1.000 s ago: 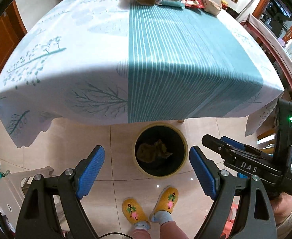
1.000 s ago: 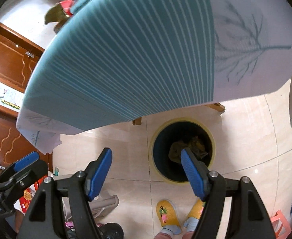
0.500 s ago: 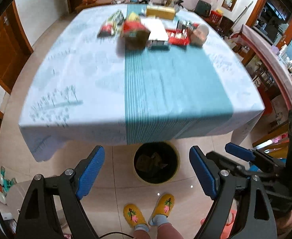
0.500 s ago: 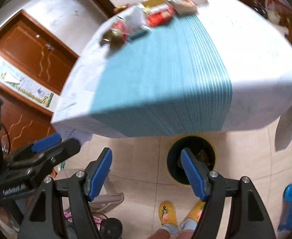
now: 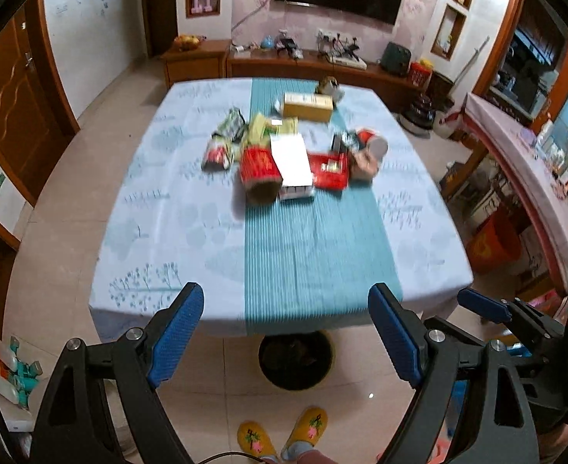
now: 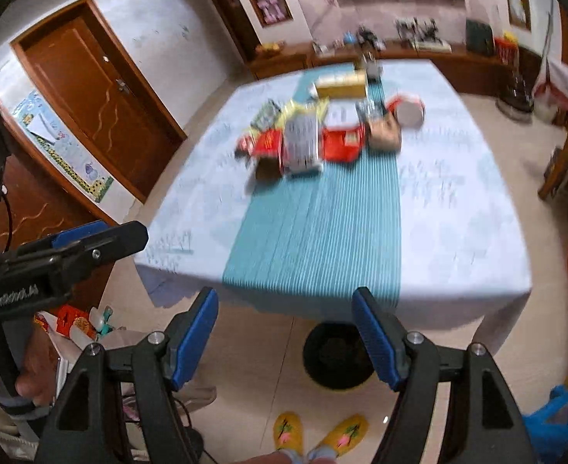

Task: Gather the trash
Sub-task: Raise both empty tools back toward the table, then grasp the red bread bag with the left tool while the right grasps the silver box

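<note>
Rose with both tools from down over the bin [image 5: 295, 361] on the floor, so that the whole tabletop [image 5: 191, 232] came into sight where a second earlier only its near edge and hanging cloth had filled both views. Left gripper [image 5: 286, 334] held with fingers [image 5: 175, 334] spread wide and nothing between them; right gripper [image 6: 286, 342] likewise open and empty. Saw crumpled brownish scraps in the bin earlier; now too dark and blurred to make out its contents. Found the remaining trash heaped at the far middle of the tabletop: a red tube [image 5: 259, 172] lying on its side, a white box [image 5: 293, 164] across it, a red tray [image 5: 328, 172], snack packets [image 5: 226, 137] to the left, a yellow carton [image 5: 307, 106] behind. Judged one drop finished and the next pick-up about to begin, with a long reach over the cloth to the heap needed.
</note>
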